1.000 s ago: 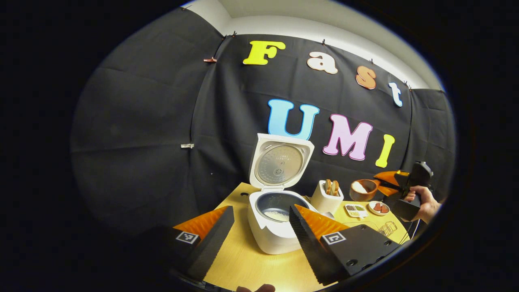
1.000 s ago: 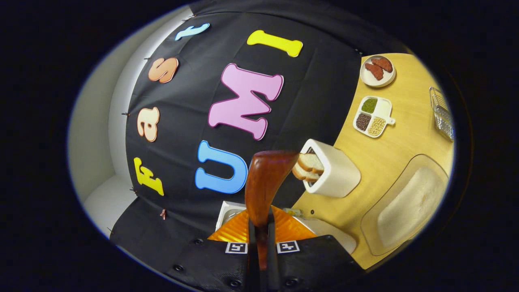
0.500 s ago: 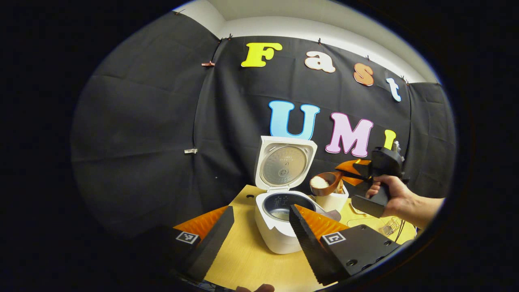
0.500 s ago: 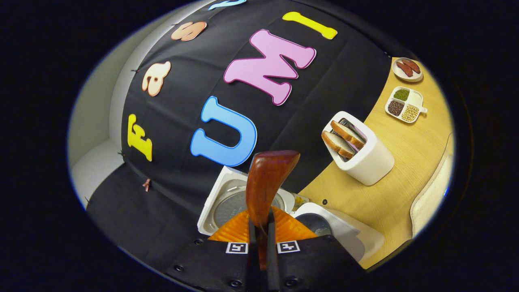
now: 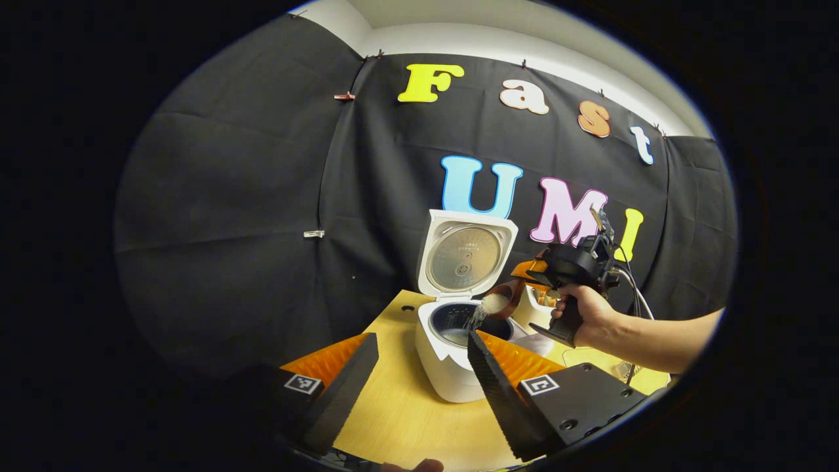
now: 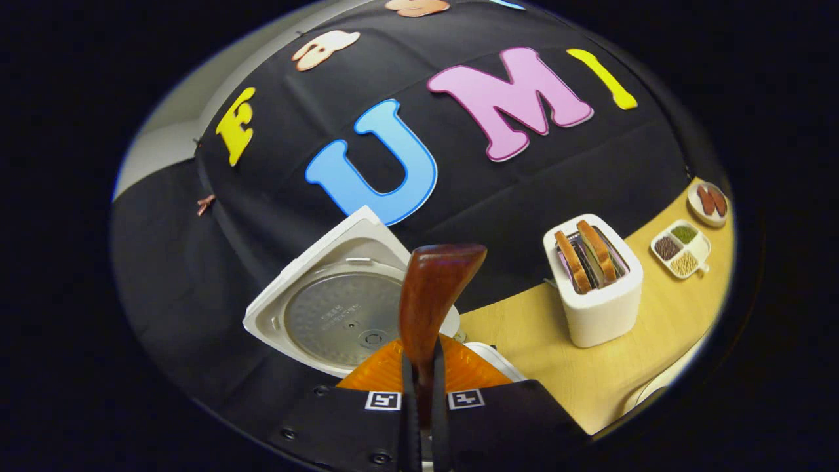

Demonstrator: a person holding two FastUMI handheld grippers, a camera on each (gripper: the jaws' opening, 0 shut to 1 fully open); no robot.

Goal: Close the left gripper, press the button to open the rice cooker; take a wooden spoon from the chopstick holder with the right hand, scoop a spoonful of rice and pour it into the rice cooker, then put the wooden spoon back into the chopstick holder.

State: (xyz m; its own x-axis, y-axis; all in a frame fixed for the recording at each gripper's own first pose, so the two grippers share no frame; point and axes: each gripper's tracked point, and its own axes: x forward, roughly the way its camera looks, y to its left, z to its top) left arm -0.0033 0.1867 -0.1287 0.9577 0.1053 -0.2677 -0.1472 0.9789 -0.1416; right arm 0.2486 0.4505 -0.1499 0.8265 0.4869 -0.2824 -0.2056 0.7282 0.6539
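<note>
Left gripper view: the rice cooker (image 5: 452,354) stands on the wooden counter (image 5: 406,419) with its lid (image 5: 465,255) raised upright. Above its open pot, the right hand-held gripper (image 5: 534,272), held by a hand (image 5: 583,318), tips the wooden spoon (image 5: 505,300) so that white rice (image 5: 482,311) streams from the bowl into the cooker. The left hand-held gripper (image 5: 419,367) hangs low in front of the cooker, its two fingers spread well apart and holding nothing. Right gripper view: the right hand-held gripper's fingers (image 6: 462,370) are clamped on the spoon's handle, the reddish-brown spoon rising between them. The open lid lies just left of the spoon. To the right on the counter stand a white toaster (image 6: 596,288) with bread slices, a divided dish of grains (image 6: 682,252) and a small plate (image 6: 709,203).
</note>
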